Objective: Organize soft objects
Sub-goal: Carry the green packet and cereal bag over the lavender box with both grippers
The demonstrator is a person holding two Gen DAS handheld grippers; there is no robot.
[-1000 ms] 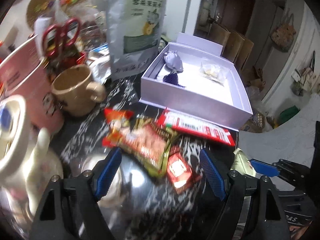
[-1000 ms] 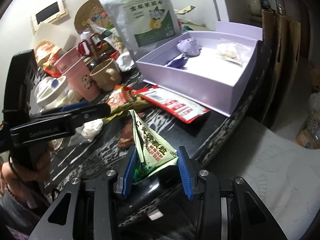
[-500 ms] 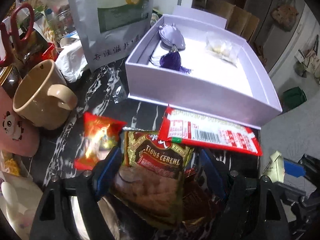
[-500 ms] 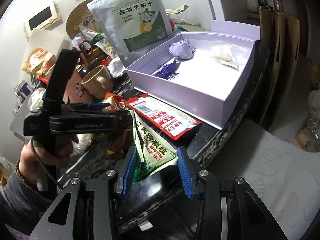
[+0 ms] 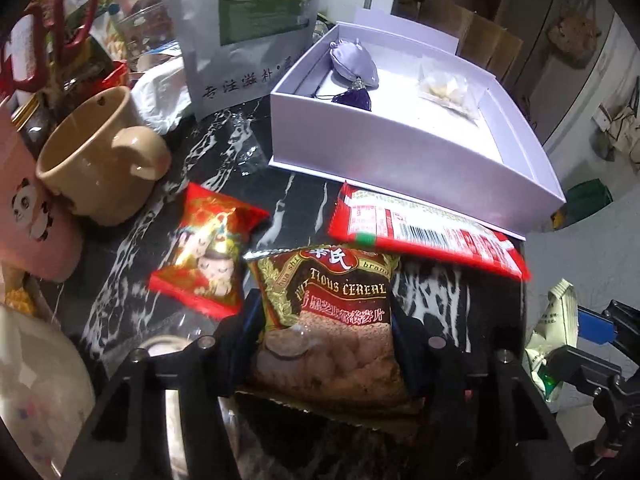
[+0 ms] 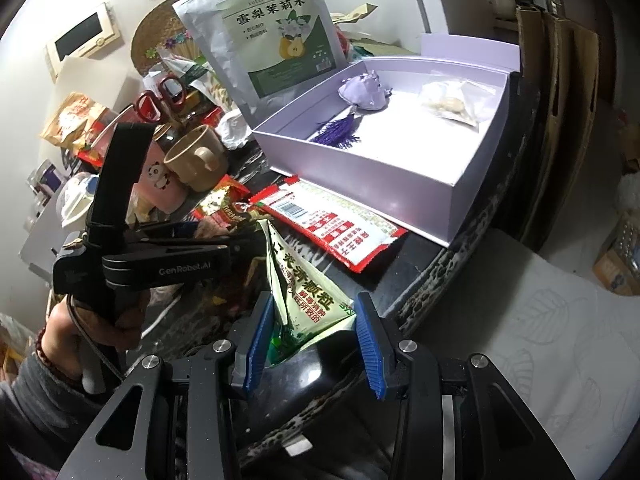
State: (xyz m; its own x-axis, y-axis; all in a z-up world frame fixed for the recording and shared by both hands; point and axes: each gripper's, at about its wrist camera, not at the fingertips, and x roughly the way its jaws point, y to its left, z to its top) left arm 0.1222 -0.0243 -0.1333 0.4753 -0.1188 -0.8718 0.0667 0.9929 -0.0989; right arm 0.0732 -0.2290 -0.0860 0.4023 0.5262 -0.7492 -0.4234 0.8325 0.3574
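While the left gripper [image 5: 326,320] pinched a crinkly cereal packet [image 5: 332,320] between its jaws, apparently fully closed on it, the right gripper [image 6: 314,336] clamped a light green sachet [image 6: 304,284]. Both looked soft and slippery, best held mid-body. Ahead lay a red packet [image 5: 424,232], and beyond it the lavender box [image 5: 380,152].

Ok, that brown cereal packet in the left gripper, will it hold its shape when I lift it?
Probably not: the cereal packet is thin crinkled film, pinched at mid-body by the left gripper, so both ends likely droop. It looks puffed and light. The glossy film may slip.
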